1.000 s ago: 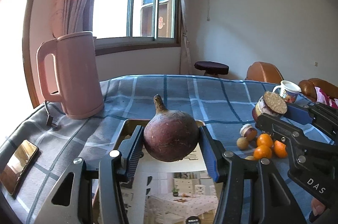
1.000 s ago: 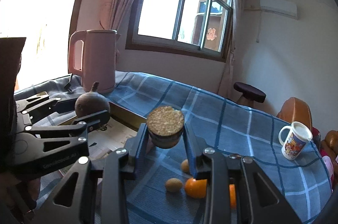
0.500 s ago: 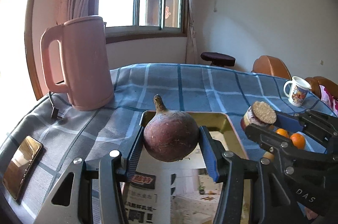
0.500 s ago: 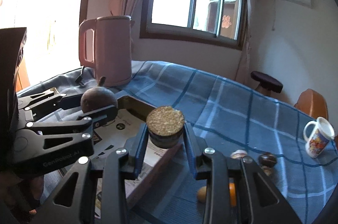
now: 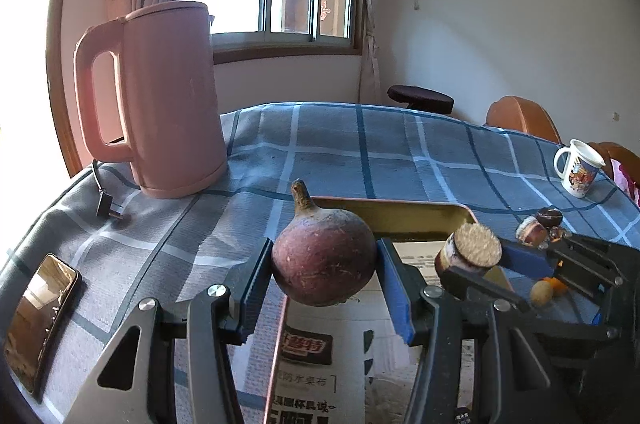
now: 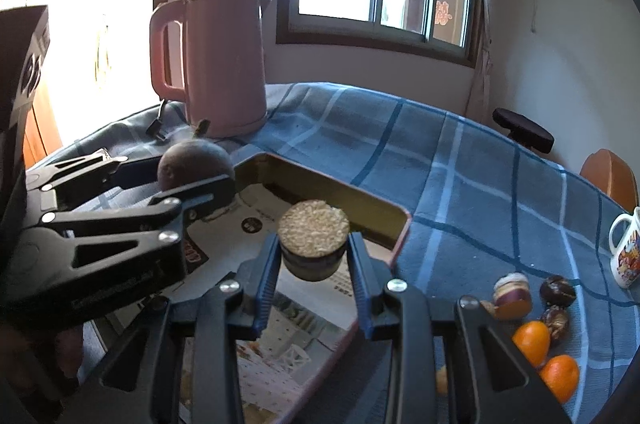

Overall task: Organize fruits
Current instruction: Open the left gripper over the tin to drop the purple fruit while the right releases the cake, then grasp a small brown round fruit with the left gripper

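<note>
Gold-coloured tray (image 5: 424, 214) is our landmark; it sits on the blue checked tablecloth (image 5: 360, 151), lined with printed paper. We observe the left gripper (image 5: 324, 284) clamped on a round purple-brown fruit (image 5: 324, 266), stem up, held above the tray's left edge. The right gripper (image 6: 313, 264) is clamped on a short cut fruit piece (image 6: 313, 240), held over the tray's right side. Right of the tray, oranges (image 6: 532, 340) and small dark fruits (image 6: 558, 290) lie on the cloth. Behind the tray stands a pink kettle (image 5: 160, 95).
</note>
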`<action>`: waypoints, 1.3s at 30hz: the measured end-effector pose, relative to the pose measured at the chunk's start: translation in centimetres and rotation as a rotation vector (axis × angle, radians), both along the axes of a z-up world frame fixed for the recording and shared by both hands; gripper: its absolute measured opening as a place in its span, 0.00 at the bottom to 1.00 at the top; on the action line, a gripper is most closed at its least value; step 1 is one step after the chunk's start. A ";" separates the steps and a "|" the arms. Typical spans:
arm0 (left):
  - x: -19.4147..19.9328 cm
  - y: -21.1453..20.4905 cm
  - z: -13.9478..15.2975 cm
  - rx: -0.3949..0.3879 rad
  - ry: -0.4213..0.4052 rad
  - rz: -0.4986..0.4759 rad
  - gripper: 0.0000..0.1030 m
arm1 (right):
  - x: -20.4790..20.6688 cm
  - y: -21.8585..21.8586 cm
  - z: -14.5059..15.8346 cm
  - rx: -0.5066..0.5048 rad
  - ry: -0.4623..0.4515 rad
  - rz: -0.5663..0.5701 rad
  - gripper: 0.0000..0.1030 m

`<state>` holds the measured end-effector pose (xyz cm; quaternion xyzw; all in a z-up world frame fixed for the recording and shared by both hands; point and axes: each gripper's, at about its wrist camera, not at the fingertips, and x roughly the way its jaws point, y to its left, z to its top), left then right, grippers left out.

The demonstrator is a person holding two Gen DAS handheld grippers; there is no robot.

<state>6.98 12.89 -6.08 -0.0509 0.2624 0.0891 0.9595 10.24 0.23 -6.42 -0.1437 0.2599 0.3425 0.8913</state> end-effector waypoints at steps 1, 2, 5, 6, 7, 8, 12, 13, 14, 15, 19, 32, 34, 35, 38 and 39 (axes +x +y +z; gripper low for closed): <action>0.2 0.2 0.0 0.000 0.002 0.002 0.52 | 0.1 0.3 -0.1 -0.005 0.004 -0.004 0.35; 0.4 0.3 0.0 0.001 0.004 0.003 0.52 | 0.1 0.4 -0.1 -0.004 0.005 -0.008 0.35; 1.0 0.6 0.0 0.009 0.008 -0.001 0.52 | 0.1 1.1 -0.2 -0.006 0.010 -0.013 0.35; 1.2 0.6 0.0 0.021 0.012 -0.001 0.53 | 0.1 1.4 -0.2 -0.012 0.012 -0.017 0.35; 1.2 0.5 0.0 0.026 0.014 -0.002 0.53 | 0.1 1.7 -0.3 -0.016 0.014 -0.016 0.35; 1.3 0.5 0.0 0.031 0.015 -0.004 0.53 | 0.0 1.8 -0.3 -0.020 0.013 -0.015 0.35; 1.2 0.5 0.0 0.031 0.017 -0.009 0.53 | 0.1 2.5 -0.6 -0.056 0.020 -0.029 0.35; 1.1 0.5 0.0 0.033 0.017 -0.007 0.53 | 0.2 2.5 -0.7 -0.060 0.026 -0.033 0.35; 1.1 0.4 0.0 0.035 0.018 -0.007 0.53 | 0.5 2.6 -0.8 -0.064 0.037 -0.037 0.35; 1.1 0.3 0.0 0.035 0.019 -0.008 0.53 | 0.6 2.6 -0.9 -0.066 0.047 -0.037 0.35; 0.8 0.1 0.2 0.040 0.007 -0.011 0.55 | 0.7 2.4 -0.8 -0.058 0.048 -0.036 0.53; -3.1 -2.5 3.9 0.020 -0.144 -0.037 0.70 | -2.0 -2.6 1.0 0.003 -0.063 -0.070 0.76; -3.2 -4.1 4.1 0.012 -0.151 -0.080 0.70 | -2.0 -4.6 1.5 0.014 -0.080 -0.107 0.76; -3.1 -4.9 4.1 0.011 -0.151 -0.100 0.70 | -1.9 -5.8 1.7 0.021 -0.086 -0.128 0.76; -2.6 -7.8 3.9 0.009 -0.138 -0.172 0.70 | -1.7 -9.4 2.0 0.019 -0.115 -0.212 0.76; -2.3 -9.0 3.8 0.008 -0.129 -0.200 0.70 | -1.4 -10.7 2.0 0.015 -0.120 -0.248 0.76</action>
